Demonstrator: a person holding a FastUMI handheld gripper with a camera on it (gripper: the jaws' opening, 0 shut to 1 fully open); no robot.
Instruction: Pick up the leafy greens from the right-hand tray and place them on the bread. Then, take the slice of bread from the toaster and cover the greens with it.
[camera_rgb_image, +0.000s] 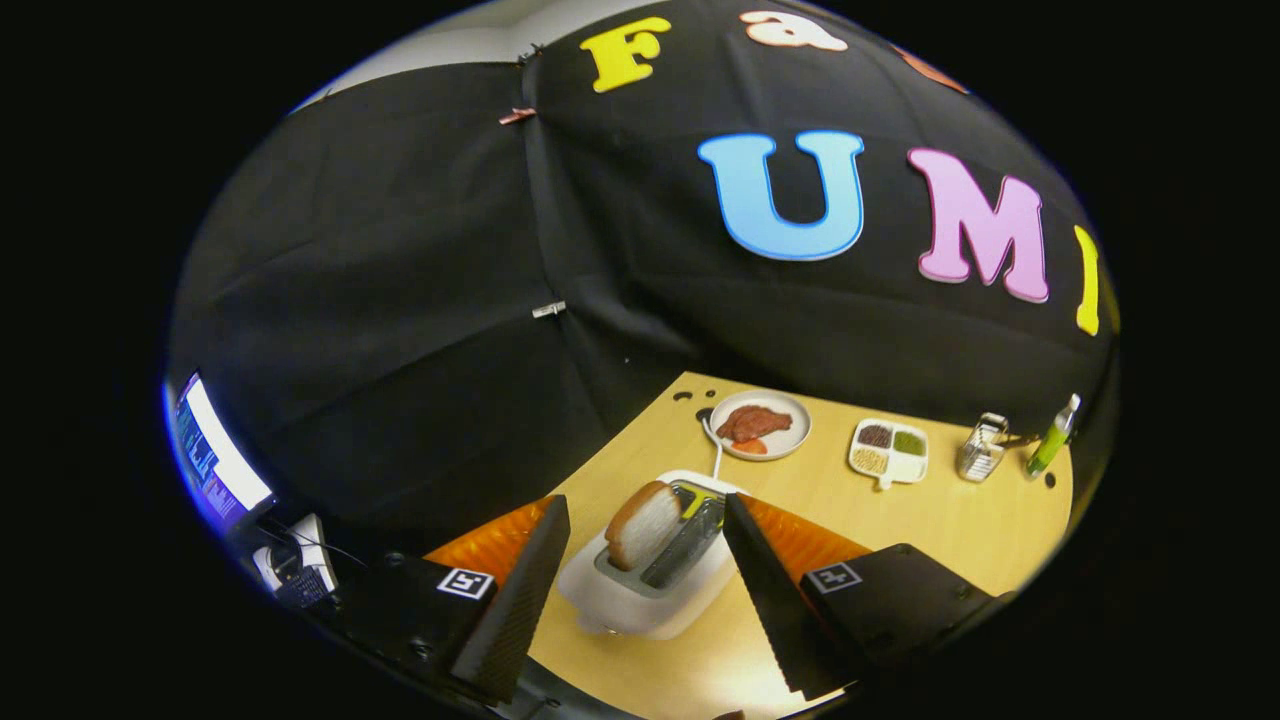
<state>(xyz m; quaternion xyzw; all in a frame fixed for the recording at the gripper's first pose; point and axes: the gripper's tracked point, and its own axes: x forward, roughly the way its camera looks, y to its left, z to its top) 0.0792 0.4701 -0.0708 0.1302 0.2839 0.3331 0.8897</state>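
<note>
White plastic toaster (650, 585) stands on the wooden worktop (960, 520) near its front edge, directly between and just ahead of the two fingers of the gripper (640, 600). The jaws stand wide apart and hold nothing. A slice of bread (643, 523) sits upright in the toaster's left slot, its upper half exposed. The slice's broad faces run roughly along the line of the fingers, so its thin dimension lies across the gap; closing the jaws should pinch it face to face. Judged from this, the gripper needs to advance and descend slightly. Leafy greens cannot be identified; a plate (790, 440) and a compartment dish (888, 452) lie toward the far edge.
</note>
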